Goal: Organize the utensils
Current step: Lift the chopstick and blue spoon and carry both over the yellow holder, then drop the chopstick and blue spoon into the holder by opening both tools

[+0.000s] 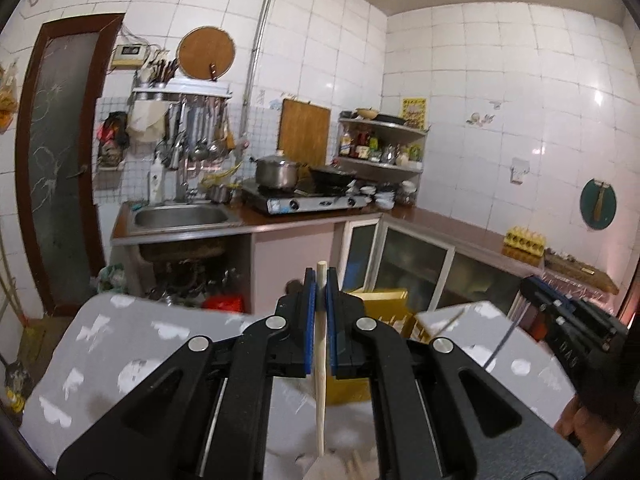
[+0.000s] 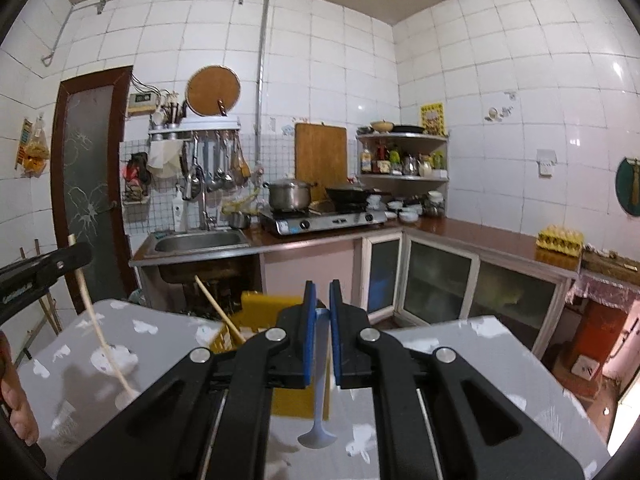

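My left gripper [image 1: 320,280] is shut on a pale wooden spoon [image 1: 320,364]; its handle stands up between the blue pads and its bowl hangs low over the grey table [image 1: 120,344]. The same spoon [image 2: 98,328] and the left gripper [image 2: 44,268] show at the left of the right wrist view. My right gripper [image 2: 322,294] is shut on a light blue spoon [image 2: 318,392] that hangs bowl down over the table [image 2: 460,360]. A yellow utensil holder [image 2: 260,312] stands at the table's far edge with a wooden utensil [image 2: 220,308] leaning in it. The holder also shows in the left wrist view [image 1: 384,300].
The right gripper [image 1: 576,320] shows at the right of the left wrist view. Behind the table run a counter with a sink [image 1: 180,216], a gas stove [image 1: 308,200] with a pot, a corner shelf [image 1: 384,144] and glass-door cabinets [image 2: 440,280]. An egg carton [image 2: 560,240] sits on the right counter.
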